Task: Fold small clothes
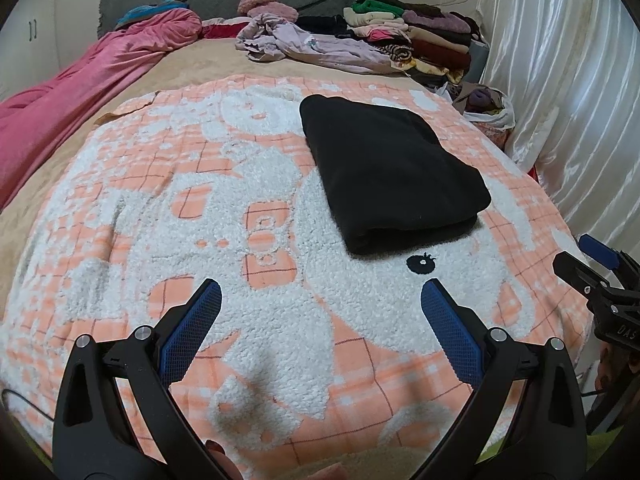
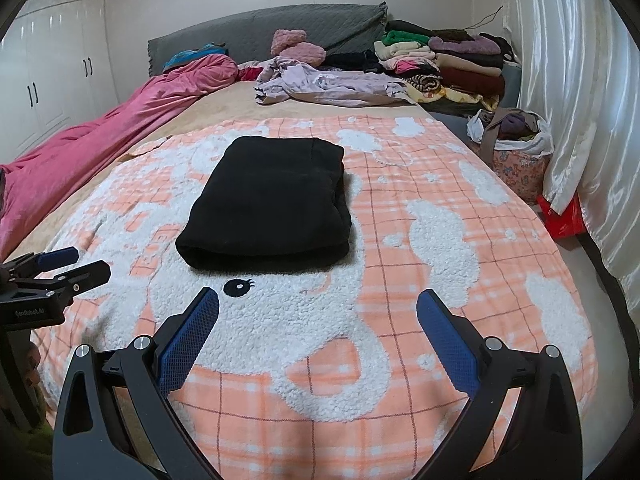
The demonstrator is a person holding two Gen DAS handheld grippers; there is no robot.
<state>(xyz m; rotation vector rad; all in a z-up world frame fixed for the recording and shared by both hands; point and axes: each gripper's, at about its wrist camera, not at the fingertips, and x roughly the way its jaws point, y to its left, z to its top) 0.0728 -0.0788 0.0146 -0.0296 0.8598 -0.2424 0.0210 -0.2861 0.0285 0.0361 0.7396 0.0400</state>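
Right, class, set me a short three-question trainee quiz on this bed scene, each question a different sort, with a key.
1. True or false: the black garment lies folded on the orange and white blanket.
2. Are the left tongs and right tongs A) both open or B) both shut on cloth?
3. Fill in: the floral bag stands beside the bed near the ____.

Key: 1 true; 2 A; 3 curtain.
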